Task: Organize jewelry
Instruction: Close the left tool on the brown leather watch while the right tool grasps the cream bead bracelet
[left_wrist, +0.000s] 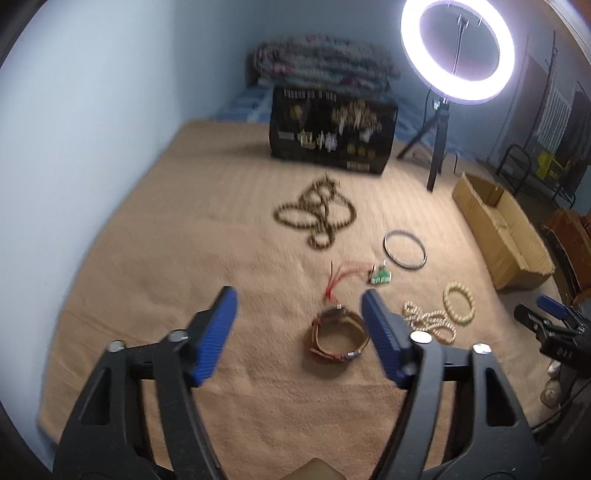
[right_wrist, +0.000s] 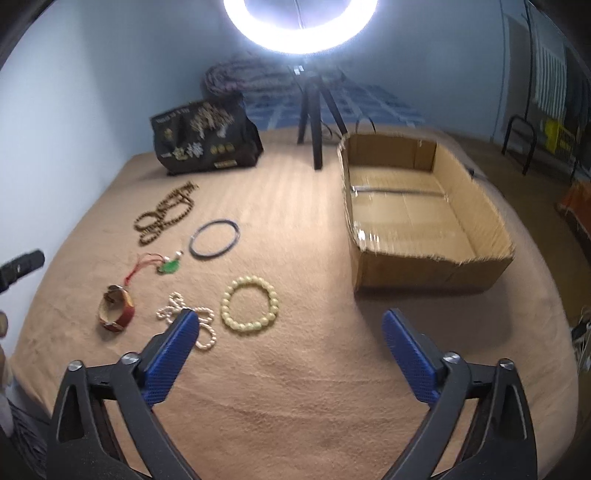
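Both jaws are spread wide and hold nothing. Left gripper (left_wrist: 299, 295) hangs just above the brown leather band (left_wrist: 338, 338), likely to grab it, while the right gripper (right_wrist: 290, 319) waits near the yellow bead bracelet (right_wrist: 250, 306) and the cardboard box (right_wrist: 424, 273).

ring light (left_wrist: 457, 51) on tripod (left_wrist: 437, 147); tan blanket (right_wrist: 295, 369); folded quilt (left_wrist: 321, 62); blue wall (left_wrist: 92, 110)

Jewelry (right_wrist: 249, 306) spread on blanket (right_wrist: 295, 369), box (right_wrist: 424, 273) right (bag (right_wrist: 207, 144) behind).
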